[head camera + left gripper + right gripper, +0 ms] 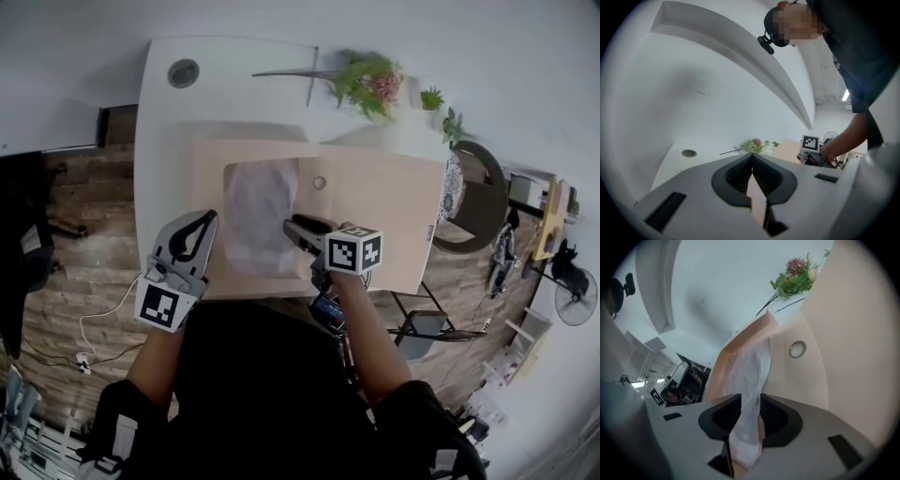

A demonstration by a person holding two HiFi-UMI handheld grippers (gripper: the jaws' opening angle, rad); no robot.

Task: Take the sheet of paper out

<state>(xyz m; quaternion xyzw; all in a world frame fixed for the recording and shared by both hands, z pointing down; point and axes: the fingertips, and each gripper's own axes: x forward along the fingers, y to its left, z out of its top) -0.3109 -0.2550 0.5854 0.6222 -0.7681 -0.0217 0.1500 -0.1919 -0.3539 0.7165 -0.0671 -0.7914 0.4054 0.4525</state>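
A pale, translucent sheet of paper (261,216) lies on a large peach folder (384,202) spread over the white table (164,141). My right gripper (289,225) hovers at the sheet's right edge, tilted down, jaws open. In the right gripper view the sheet (752,366) shows through the gap between the pads of the right gripper (750,401), and the pads do not press on it. The left gripper (212,217) hangs over the folder's left part, beside the sheet's left edge. Its tips (752,159) meet, with only a peach sliver visible behind them.
A small round metal stud (320,183) sits on the folder right of the sheet. Artificial flowers (370,80) and small plants (431,97) stand at the table's back. A cable hole (183,72) lies at the back left. A chair (473,187) stands to the right.
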